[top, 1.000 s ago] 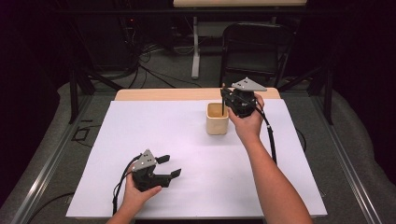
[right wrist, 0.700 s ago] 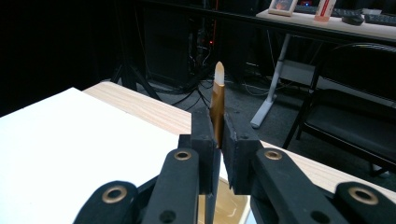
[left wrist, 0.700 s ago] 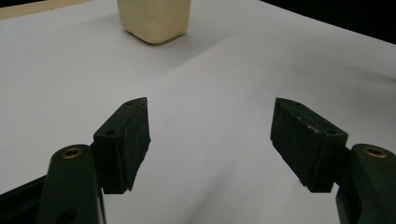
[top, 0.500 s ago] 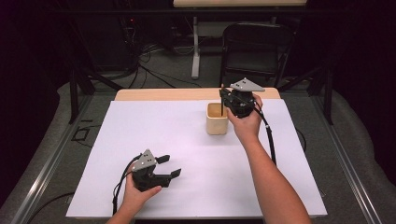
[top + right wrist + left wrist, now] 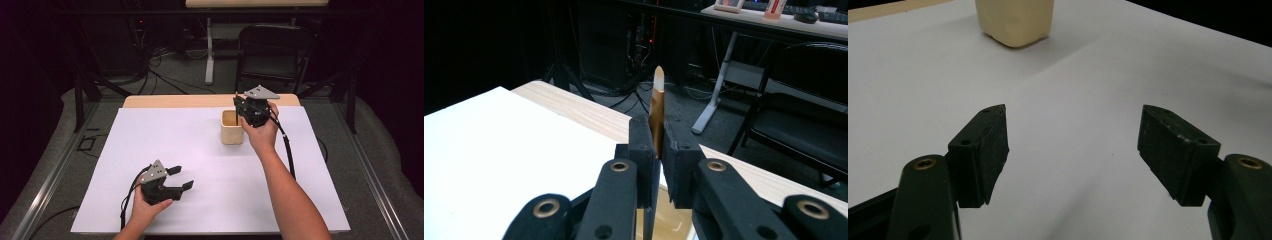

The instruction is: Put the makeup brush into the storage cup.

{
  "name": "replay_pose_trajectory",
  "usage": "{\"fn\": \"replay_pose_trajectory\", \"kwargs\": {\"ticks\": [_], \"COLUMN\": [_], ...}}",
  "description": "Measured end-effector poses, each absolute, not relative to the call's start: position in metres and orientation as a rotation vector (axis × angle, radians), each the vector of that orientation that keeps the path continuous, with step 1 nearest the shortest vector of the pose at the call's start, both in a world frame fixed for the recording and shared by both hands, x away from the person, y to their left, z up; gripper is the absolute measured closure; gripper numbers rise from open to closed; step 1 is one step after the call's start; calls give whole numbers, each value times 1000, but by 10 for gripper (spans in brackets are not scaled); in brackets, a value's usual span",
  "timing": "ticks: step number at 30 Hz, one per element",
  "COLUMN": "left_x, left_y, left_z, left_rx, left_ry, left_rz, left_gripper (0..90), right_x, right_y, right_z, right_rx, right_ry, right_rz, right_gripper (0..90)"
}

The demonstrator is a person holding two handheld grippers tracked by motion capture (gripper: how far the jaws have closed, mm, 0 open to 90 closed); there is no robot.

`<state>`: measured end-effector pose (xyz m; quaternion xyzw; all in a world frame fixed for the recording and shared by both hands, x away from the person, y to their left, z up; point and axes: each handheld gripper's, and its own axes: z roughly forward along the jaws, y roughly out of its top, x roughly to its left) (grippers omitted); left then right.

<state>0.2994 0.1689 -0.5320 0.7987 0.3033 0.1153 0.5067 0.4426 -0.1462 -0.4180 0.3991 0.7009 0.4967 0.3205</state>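
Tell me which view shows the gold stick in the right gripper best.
The right gripper view: the gold stick stands upright, clamped between the right gripper's jaws. In the high view it is a thin sliver above the beige cup.

Looking down and forward from above the bench; low and close along each claw, sharing the white sheet and beige cup.

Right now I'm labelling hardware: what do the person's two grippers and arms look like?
Both the left gripper and right gripper are black, each topped by a grey three-cornered plate, trailing a black cable. Jaw links carry brass-coloured rivets. The forearms are bare, no sleeves.
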Motion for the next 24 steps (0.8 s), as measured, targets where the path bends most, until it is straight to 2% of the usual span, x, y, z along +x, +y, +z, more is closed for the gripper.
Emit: {"fn": "replay_pose_trajectory", "kwargs": {"ticks": [22, 24], "left_x": [299, 299], "left_y": [169, 169], "left_z": [-532, -532], "left_rx": [1923, 1923], "left_ry": [734, 733], "left_rz": [276, 276], "left_gripper": [286, 286], "right_x": [444, 443], "right_y": [-142, -141], "right_z": [-436, -449], "right_rx": [1074, 1097], "right_ry": [1871, 1879], "right_rz": [1285, 1280], "right_gripper": [833, 834]}}
